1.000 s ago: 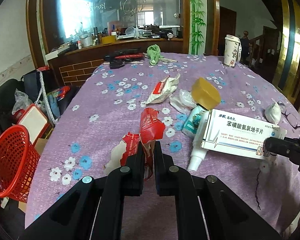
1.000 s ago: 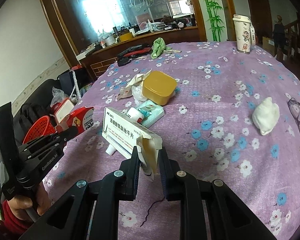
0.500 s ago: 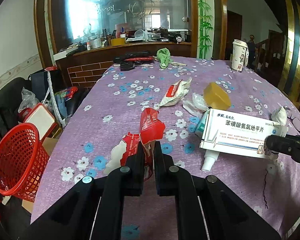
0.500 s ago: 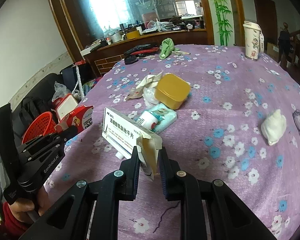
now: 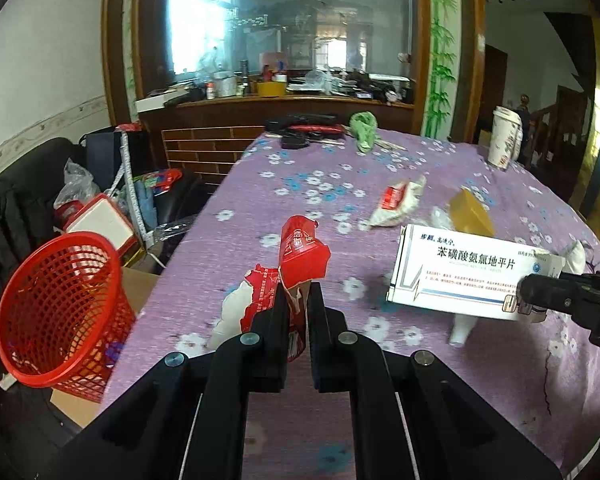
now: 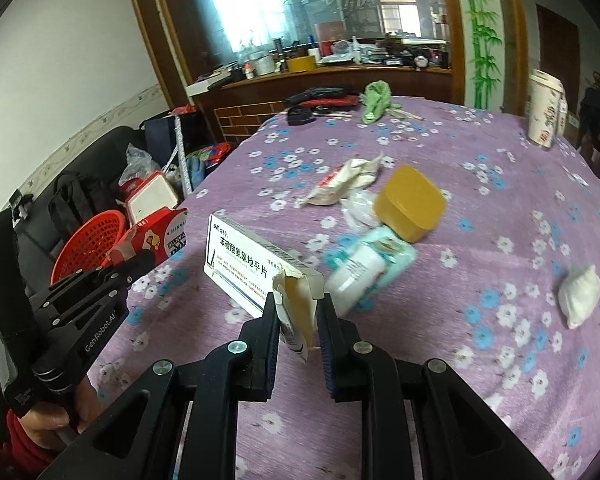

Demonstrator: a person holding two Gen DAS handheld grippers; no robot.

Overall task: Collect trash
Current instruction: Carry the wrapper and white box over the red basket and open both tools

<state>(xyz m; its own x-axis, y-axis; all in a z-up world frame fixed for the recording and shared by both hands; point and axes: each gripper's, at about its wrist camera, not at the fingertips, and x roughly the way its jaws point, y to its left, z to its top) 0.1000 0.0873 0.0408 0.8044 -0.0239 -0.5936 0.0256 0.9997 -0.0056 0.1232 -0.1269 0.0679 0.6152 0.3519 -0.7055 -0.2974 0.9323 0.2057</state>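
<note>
1. The table (image 5: 480, 168), under a purple flowered cloth, carries what is not yet collected; a crumpled white wrapper (image 6: 342, 182), a yellow tub (image 6: 412, 202) and a small bottle (image 6: 356, 276) lie near its middle, a white wad (image 6: 580, 296) toward its right edge, a paper cup (image 6: 542, 110) at its far right corner.
2. The red basket (image 5: 56, 312) stands on the floor off the table's left edge, mouth open and tilted; by my reading it is the bin.
3. The white medicine box (image 5: 472, 272) hangs above the table's near right part; the right gripper (image 6: 298, 312) is clamped on its torn end flap.
4. The red wrapper (image 5: 296, 264) is off the cloth near the left edge; the left gripper (image 5: 296, 300) is pinched tight on its lower end.
5. The step in hand looks like carrying both pieces to the bin; the next move calls for getting each gripper over the basket's mouth before letting go, the wrapper first since it is nearer.
</note>
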